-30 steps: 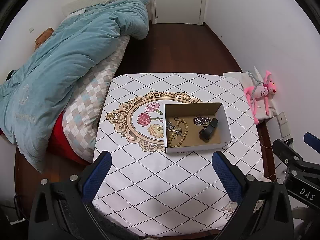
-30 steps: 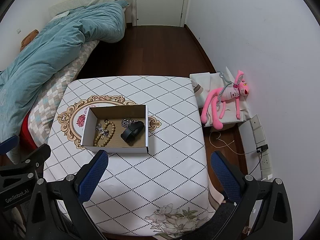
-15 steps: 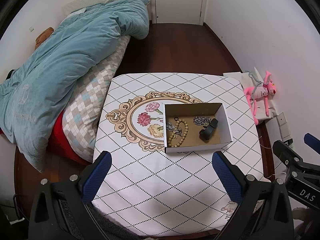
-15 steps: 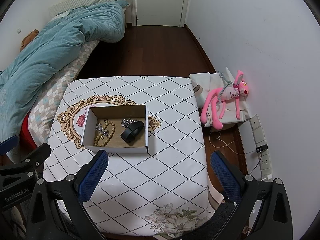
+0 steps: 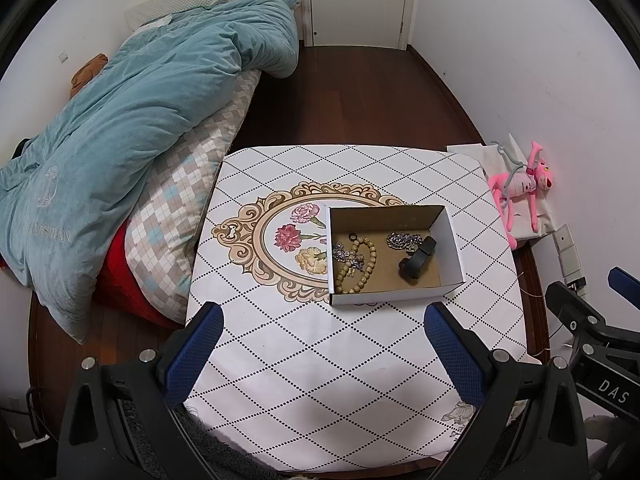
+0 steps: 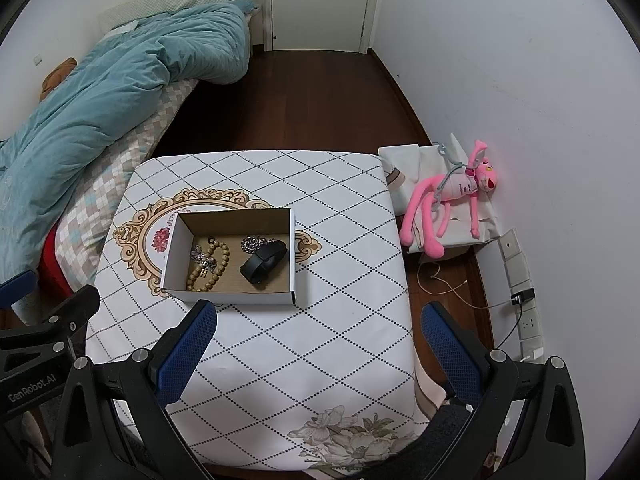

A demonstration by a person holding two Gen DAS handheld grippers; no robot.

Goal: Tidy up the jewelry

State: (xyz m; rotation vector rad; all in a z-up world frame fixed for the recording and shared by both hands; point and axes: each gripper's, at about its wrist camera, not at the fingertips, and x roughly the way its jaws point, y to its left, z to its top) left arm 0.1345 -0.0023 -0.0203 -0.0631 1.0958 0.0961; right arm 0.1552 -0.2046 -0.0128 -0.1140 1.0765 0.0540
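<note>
Nothing has moved since a second ago: the left gripper (image 5: 320, 344) and right gripper (image 6: 316, 340), both released and empty, still hover below the box (image 6: 230, 256) on the desk (image 6: 320, 340), so organizing looks finished or paused.

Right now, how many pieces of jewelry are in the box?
4, all inside the cardboard box: wooden bead bracelet and rhinestone piece on the left, silver chain and black band on the right. More may be hidden.

White walls (image 6: 520, 80), dark wood floor (image 6: 312, 100), white door (image 6: 320, 0) top centre. Bed at left with teal duvet (image 5: 132, 120) over checked sheet (image 5: 180, 208). Table (image 6: 320, 340) with diamond-pattern cloth in centre. Pink plush toy (image 6: 452, 196) and wall sockets (image 6: 524, 280) at right.
</note>
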